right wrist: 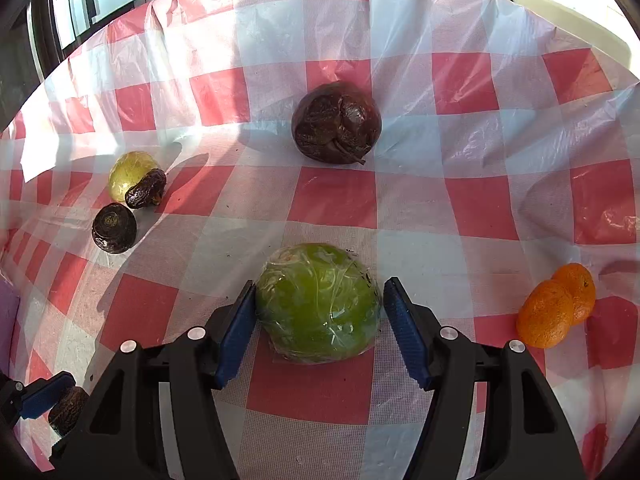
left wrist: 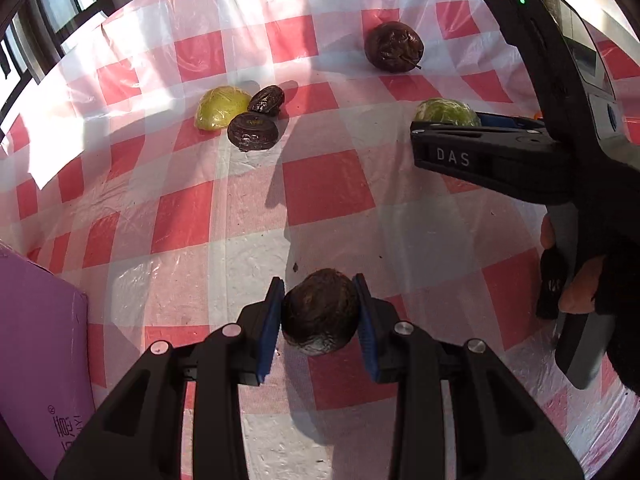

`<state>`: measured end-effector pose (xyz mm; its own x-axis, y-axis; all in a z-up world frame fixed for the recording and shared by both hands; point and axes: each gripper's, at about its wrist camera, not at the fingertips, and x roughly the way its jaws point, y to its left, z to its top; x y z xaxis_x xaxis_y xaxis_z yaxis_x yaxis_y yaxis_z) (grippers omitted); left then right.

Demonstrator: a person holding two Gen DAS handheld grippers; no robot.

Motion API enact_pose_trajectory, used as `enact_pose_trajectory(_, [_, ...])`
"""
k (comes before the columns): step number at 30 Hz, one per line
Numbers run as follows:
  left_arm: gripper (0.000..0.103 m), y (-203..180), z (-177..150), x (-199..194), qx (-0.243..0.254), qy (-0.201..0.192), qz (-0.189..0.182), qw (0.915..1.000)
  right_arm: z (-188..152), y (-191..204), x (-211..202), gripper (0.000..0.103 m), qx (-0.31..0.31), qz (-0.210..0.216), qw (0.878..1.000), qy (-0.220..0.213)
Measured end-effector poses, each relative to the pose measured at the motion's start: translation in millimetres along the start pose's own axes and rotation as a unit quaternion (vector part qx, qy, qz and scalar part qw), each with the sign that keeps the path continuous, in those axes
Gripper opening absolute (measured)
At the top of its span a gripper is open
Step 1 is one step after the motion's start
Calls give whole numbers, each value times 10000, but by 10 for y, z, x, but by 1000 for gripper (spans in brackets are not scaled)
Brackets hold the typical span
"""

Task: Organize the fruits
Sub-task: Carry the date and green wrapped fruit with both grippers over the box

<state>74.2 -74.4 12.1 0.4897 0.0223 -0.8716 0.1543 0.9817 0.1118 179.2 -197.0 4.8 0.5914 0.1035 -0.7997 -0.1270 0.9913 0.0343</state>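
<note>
My left gripper (left wrist: 320,312) is shut on a dark brown wrinkled fruit (left wrist: 320,316), just above the checked cloth. My right gripper (right wrist: 320,312) stands open around a green plastic-wrapped fruit (right wrist: 318,304) resting on the cloth; the left pad touches it and the right pad has a small gap. In the left wrist view the right gripper (left wrist: 480,152) shows at the right with the green fruit (left wrist: 446,112) behind it. A yellow wrapped fruit (right wrist: 130,174) and two small dark fruits (right wrist: 146,190) (right wrist: 114,228) lie together at the left. A large dark fruit (right wrist: 336,122) lies far centre.
Two oranges (right wrist: 554,306) lie at the right. A purple box (left wrist: 36,352) stands at the near left. The red-and-white checked plastic cloth (right wrist: 332,200) covers the table. Windows and a curtain lie beyond the far edge.
</note>
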Motion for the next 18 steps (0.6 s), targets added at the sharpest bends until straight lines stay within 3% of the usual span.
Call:
enact_pose_trajectory(8, [35, -99, -455, -370, 399, 458, -135, 9981, -121, 41, -134, 58, 38, 28, 9997, 224])
enact_pose_trajectory(18, [35, 35, -705, -729, 1065, 628, -168, 9922, -1024, 47, -875, 58, 375, 149, 9971, 639])
